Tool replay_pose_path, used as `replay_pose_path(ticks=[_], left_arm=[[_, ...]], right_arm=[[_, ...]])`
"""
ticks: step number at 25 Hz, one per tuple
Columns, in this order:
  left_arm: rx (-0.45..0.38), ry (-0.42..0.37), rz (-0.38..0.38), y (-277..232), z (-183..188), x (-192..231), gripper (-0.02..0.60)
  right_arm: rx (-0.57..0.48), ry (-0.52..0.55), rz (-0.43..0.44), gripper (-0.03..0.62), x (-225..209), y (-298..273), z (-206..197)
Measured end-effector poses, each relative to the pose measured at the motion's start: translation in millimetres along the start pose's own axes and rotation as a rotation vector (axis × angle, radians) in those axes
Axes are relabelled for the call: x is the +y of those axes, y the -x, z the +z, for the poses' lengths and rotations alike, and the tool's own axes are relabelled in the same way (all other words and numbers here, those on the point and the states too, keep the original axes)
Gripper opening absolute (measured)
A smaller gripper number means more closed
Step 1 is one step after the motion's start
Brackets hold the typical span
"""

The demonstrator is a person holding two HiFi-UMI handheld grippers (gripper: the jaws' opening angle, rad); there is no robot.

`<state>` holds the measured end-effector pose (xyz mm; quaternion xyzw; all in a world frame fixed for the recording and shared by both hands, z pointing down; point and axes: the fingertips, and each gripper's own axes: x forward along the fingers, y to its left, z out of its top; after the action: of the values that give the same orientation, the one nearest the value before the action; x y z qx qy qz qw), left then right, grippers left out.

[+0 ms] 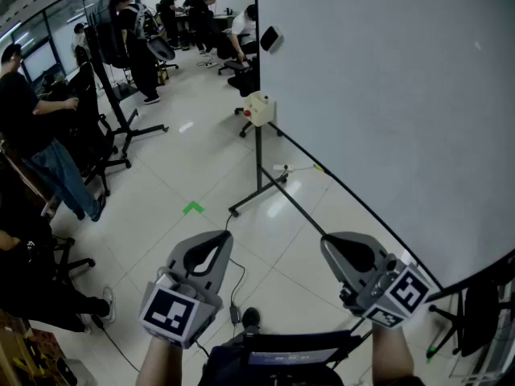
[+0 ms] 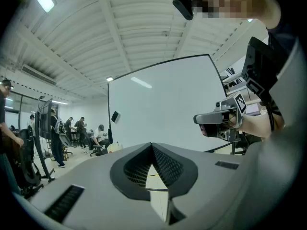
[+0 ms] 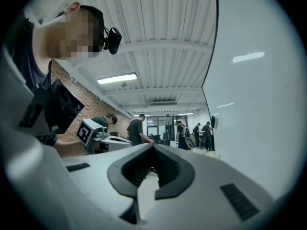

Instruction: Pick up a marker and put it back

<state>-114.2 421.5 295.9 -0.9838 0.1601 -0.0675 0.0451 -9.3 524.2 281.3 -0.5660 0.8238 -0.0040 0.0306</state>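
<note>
We hold the grey two-jaw left gripper (image 1: 222,236) and the matching right gripper (image 1: 328,240) side by side, well apart, both pointing roughly level over the pale glossy tiled floor (image 1: 201,155). Each gripper view shows its own jaws drawn together at the tips with nothing between them, so both are empty. A large white whiteboard (image 1: 386,95) stands close on our right, nearest the right gripper, with a small dark block (image 1: 270,37) stuck near its far edge. Beyond the grippers rises a thin black metal stand (image 1: 258,175) carrying a cream box with a red button (image 1: 259,108). A green arrow mark (image 1: 192,208) lies on the floor. We cannot make out a marker in any view.
</note>
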Motion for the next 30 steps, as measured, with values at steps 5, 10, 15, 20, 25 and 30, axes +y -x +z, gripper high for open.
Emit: replay_pose_path(ticks=[5, 10, 15, 20, 25, 30], left_arm=[[-0.002, 0.009, -0.021, -18, -6, 28, -0.005], [-0.023, 0.020, -0.021, -37, -5, 70, -0.005], [-0.037, 0.021, -0.027, -53, -4, 110, -0.005], [-0.039, 0.019, -0.044, -55, -8, 134, -0.005], [-0.028, 0.024, -0.044, -61, -14, 150, -0.005], [-0.018, 0.027, -0.035, -70, -14, 164, -0.005]], right_arm=[[0.005, 0.003, -0.016, 0.011, -19, -30, -2], [0.025, 0.025, -0.009, 0.011, -36, -72, -1], [0.039, 0.065, -0.009, 0.011, -50, -113, 1], [0.040, 0.091, -0.009, 0.011, -49, -140, 1], [0.061, 0.096, -0.009, 0.011, -56, -156, -5], [0.057, 0.080, -0.007, 0.011, -71, -169, -5]])
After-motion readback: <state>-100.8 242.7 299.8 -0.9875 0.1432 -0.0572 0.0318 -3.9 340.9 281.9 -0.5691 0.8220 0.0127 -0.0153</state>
